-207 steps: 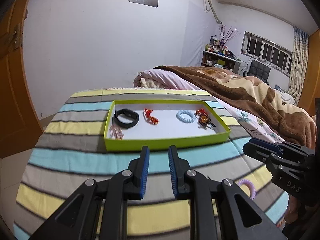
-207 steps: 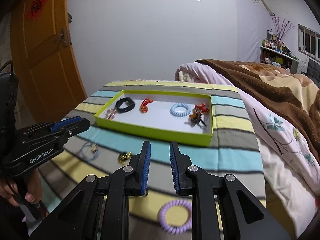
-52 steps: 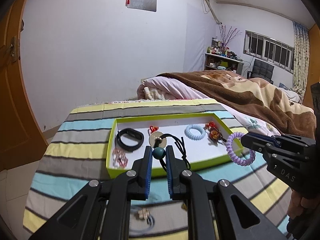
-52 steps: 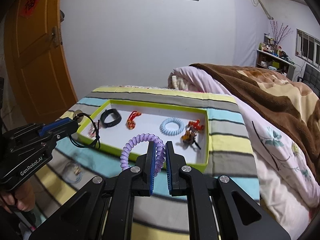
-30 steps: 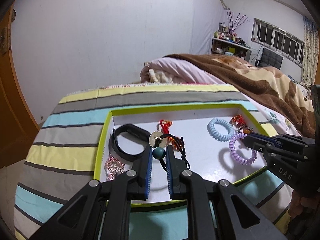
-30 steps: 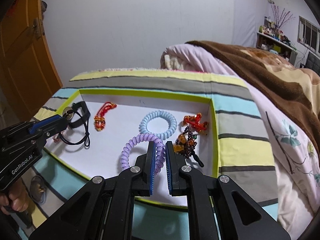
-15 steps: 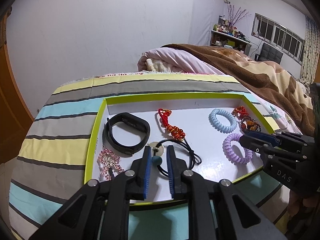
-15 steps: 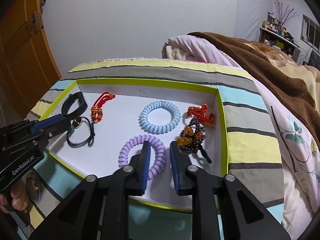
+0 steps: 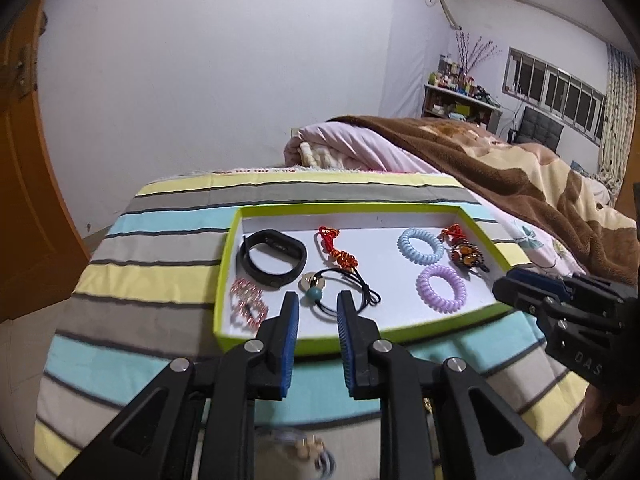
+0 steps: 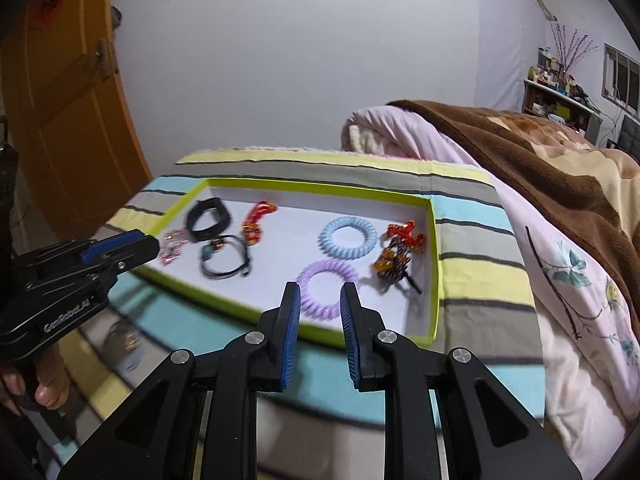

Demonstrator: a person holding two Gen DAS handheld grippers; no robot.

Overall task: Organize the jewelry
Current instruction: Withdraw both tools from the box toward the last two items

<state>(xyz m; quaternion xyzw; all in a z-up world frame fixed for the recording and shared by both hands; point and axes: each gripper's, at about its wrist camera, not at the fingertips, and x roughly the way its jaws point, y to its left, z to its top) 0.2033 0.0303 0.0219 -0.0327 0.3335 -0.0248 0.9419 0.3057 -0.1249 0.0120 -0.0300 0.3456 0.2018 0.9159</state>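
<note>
Both tongs, left (image 9: 318, 300) and right (image 10: 320, 292), gape empty just outside the tray's near rim (image 9: 360, 342).

tray (image 9: 224, 276): lime card-like walls, matt white floor. purple coil band (image 9: 441, 293) and blue coil band (image 9: 420, 243): smooth, glossy plastic look. black wristband (image 9: 273, 258): matt, rubbery. striped cover (image 9: 152, 256): woven cloth, matt. left gripper (image 9: 317, 314): matt black plastic, blue ribbed pads (image 9: 289, 328), shiny metal screws. door (image 10: 72, 112): varnished wood.
</note>
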